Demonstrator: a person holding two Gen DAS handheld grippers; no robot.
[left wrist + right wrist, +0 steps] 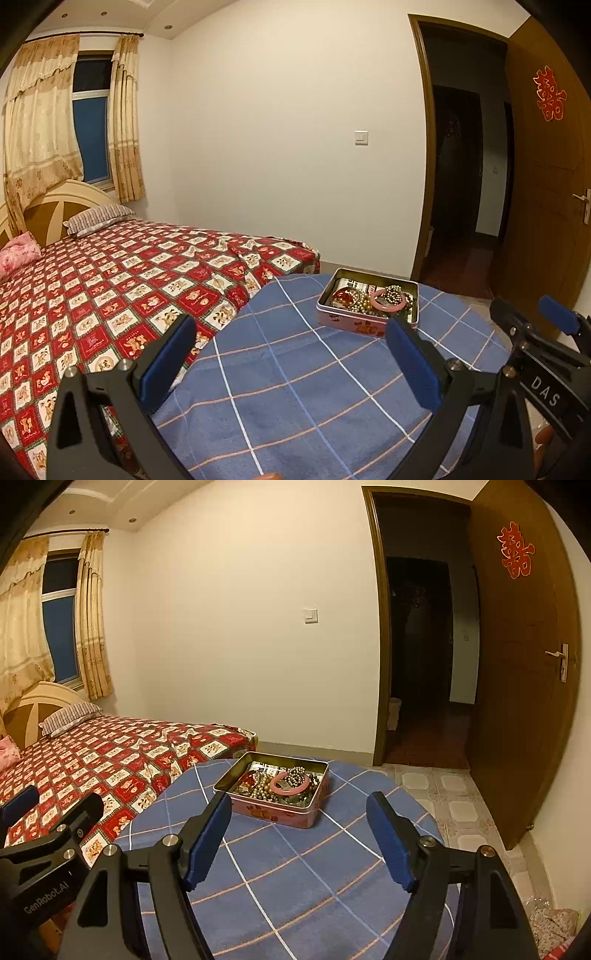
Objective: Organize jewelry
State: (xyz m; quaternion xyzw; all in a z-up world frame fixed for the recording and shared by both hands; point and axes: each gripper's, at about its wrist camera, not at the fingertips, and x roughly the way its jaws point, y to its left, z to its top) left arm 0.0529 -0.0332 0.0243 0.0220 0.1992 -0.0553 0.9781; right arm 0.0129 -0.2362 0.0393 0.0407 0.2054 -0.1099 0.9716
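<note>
An open pink tin box (334, 318) (273, 814) sits on the far part of a round table with a blue checked cloth (288, 387) (295, 878). It holds bead necklaces (360, 302) (264, 788) and a pink bangle (388, 303) (290, 784). My left gripper (291, 328) is open and empty, above the table, short of the tin. My right gripper (301, 805) is open and empty, a little nearer than the tin. The right gripper also shows at the right edge of the left wrist view (532, 314), and the left gripper at the left edge of the right wrist view (55, 805).
A bed with a red patterned sheet (110, 288) (110, 760) stands left of the table. An open wooden door (517, 664) and a dark doorway (424, 646) lie to the right. Tiled floor (458, 805) shows beyond the table.
</note>
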